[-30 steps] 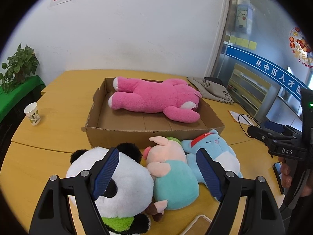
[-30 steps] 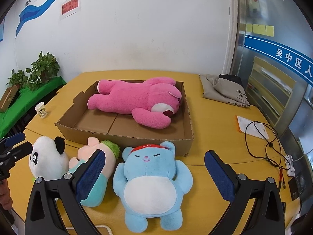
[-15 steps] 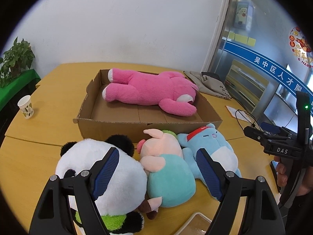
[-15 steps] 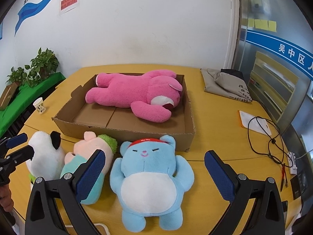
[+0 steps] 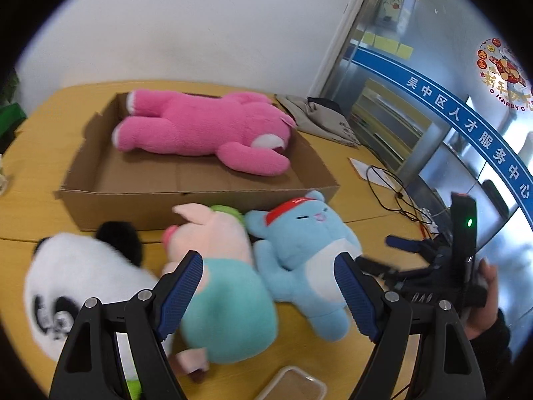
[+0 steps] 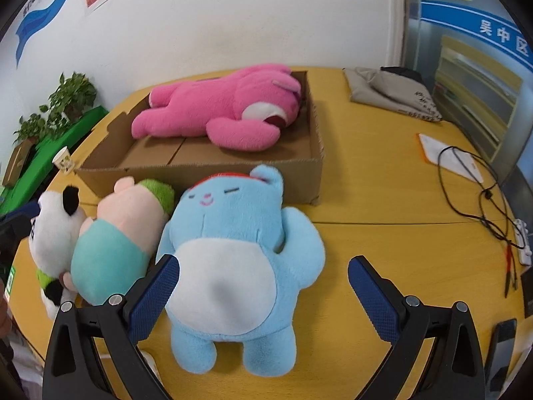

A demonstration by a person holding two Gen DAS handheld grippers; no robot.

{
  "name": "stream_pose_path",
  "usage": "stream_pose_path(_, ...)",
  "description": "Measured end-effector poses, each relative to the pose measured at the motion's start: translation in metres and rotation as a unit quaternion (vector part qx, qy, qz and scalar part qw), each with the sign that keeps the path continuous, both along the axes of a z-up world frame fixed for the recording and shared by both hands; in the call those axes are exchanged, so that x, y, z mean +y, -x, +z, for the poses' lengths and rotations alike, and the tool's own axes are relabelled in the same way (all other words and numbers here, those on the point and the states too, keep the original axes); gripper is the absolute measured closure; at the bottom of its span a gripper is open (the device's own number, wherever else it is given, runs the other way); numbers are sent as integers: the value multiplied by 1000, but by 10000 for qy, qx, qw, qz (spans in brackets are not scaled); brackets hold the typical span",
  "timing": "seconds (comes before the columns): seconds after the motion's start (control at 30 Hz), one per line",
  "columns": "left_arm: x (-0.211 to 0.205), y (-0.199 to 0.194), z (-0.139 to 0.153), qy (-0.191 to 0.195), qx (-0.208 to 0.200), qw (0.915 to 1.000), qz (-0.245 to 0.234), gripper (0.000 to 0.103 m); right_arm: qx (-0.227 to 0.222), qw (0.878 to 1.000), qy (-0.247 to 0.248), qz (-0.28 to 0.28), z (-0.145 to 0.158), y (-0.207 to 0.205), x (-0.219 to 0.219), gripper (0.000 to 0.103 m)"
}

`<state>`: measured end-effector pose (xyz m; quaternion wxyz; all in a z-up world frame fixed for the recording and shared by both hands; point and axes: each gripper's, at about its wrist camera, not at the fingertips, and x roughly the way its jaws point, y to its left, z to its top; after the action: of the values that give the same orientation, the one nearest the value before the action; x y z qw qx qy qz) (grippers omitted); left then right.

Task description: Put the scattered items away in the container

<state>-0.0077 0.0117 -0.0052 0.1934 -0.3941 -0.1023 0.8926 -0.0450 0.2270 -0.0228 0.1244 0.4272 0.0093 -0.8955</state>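
Your left tool hangs wide open and holds nothing; between its blue pads lies the pink pig plush in a teal outfit. Your right tool is spread just as wide and is also empty, with the belly of the blue bear plush framed between its fingers; whether the left pad touches the bear's side cannot be told from this view.

The cardboard box sits on the yellow wooden surface just behind the three loose toys. The big pink bear plush lies on its side inside it, along the far wall, head towards the right end. The near half of the box floor is bare cardboard.

In front of the box, the toys lie in a row and press against each other: the panda plush on the left, the pig in the middle, the blue bear with its red headband on the right, its head touching the box's front wall.

Off to the right on the surface you have a folded grey cloth, a sheet of paper and a black cable. A paper cup stands left of the box, near the potted plants.
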Motion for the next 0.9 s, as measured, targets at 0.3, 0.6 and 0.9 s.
stream_pose_path(0.3, 57, 63, -31, -501, -684, 9956, -399, 22, -186, 9984, 269, 470, -41, -7, -12, 0)
stream_pose_path(0.6, 81, 106, -78, -440, -1411, 9881, -416, 22, 48, 9963, 557, 652, -57, -17, -22, 0)
stream_pose_path(0.9, 85, 102, -74, -448, -1347, 9871, -737, 22, -388, 9898, 1184, 686, -79, -12, -21, 15)
